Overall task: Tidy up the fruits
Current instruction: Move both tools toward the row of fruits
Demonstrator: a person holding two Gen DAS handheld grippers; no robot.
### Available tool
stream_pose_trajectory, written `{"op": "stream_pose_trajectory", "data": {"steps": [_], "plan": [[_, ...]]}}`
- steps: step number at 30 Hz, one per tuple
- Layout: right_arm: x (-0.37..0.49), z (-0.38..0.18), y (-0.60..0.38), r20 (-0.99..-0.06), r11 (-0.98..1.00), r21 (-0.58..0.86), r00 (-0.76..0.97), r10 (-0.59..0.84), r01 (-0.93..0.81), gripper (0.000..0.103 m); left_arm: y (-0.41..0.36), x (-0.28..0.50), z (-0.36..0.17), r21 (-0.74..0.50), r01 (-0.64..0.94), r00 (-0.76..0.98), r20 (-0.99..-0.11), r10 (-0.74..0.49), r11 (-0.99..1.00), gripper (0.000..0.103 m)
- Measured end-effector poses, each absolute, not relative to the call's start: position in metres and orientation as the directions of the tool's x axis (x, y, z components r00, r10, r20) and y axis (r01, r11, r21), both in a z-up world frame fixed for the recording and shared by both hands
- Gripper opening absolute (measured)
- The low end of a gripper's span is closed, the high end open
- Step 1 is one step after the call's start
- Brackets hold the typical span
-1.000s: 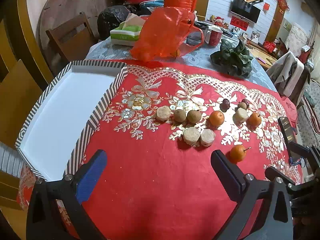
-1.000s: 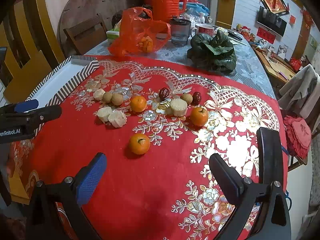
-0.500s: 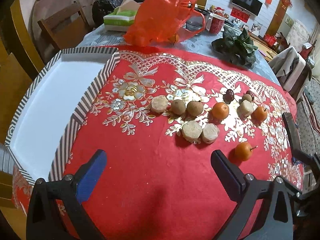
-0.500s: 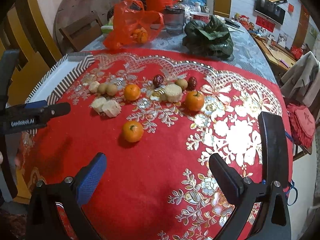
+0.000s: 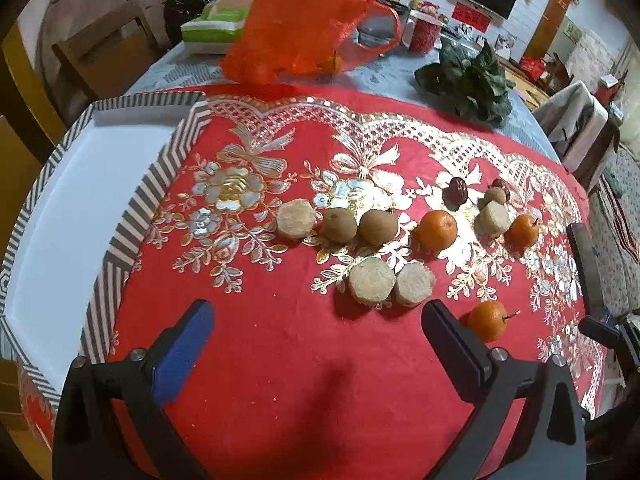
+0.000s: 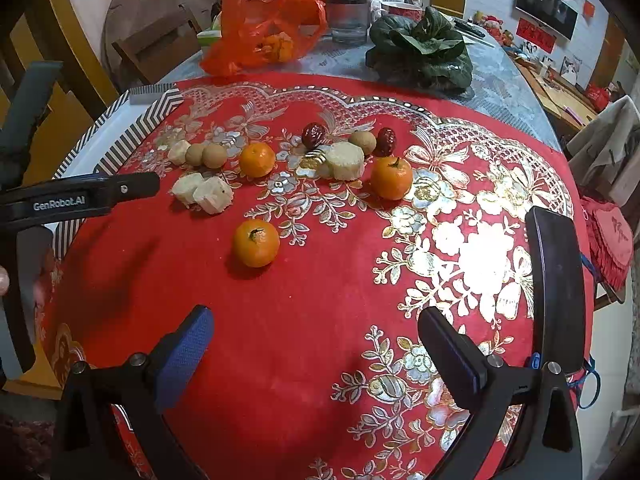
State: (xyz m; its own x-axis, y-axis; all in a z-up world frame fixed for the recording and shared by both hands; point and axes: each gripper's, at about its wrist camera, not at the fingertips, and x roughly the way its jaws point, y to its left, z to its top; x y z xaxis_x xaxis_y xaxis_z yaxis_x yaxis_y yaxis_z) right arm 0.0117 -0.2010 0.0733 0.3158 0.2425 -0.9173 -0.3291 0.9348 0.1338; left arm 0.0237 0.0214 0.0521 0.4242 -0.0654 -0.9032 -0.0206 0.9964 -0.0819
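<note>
Fruit lies loose on a red embroidered cloth (image 5: 280, 360). Three tangerines show in the right wrist view: one nearest (image 6: 256, 243), one mid-left (image 6: 257, 159), one right (image 6: 391, 178). Pale cut chunks (image 5: 372, 281), brown longans (image 5: 378, 227) and dark red dates (image 5: 455, 194) lie among them. A white tray with a striped rim (image 5: 160, 184) sits at the left. My left gripper (image 5: 316, 328) is open and empty, just short of the two chunks. My right gripper (image 6: 316, 328) is open and empty, short of the nearest tangerine.
An orange plastic bag (image 5: 304, 20) with fruit, leafy greens (image 6: 420, 52), a glass jar (image 6: 347, 16), a red mug (image 5: 424, 34) and a tissue box (image 5: 216, 26) stand behind the cloth. Wooden chairs (image 5: 100, 52) stand at the left. A dark phone (image 6: 554, 292) lies at the right edge.
Both grippers have moved forward and lower toward the fruit, which looks larger now. Both stay open. Nothing on the cloth has moved.
</note>
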Motion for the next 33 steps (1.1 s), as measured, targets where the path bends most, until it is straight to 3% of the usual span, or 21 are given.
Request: {"op": "stream_pose_trajectory", "data": {"steps": [17,33], "plan": [[0.021,0.066,-0.202,-0.93,0.938,0.142,0.282,0.236,-0.317,0.103,0.022,0.037,0.038,-0.099,-0.005,0.38,-0.921,-0.089,0.995,0.103],[0.033,0.057,-0.206,-0.934,0.941,0.171,0.257,0.249,-0.292,0.103,0.019,0.05,0.027,0.003,0.0,0.363,-0.932,0.003,1.0,0.103]]}}
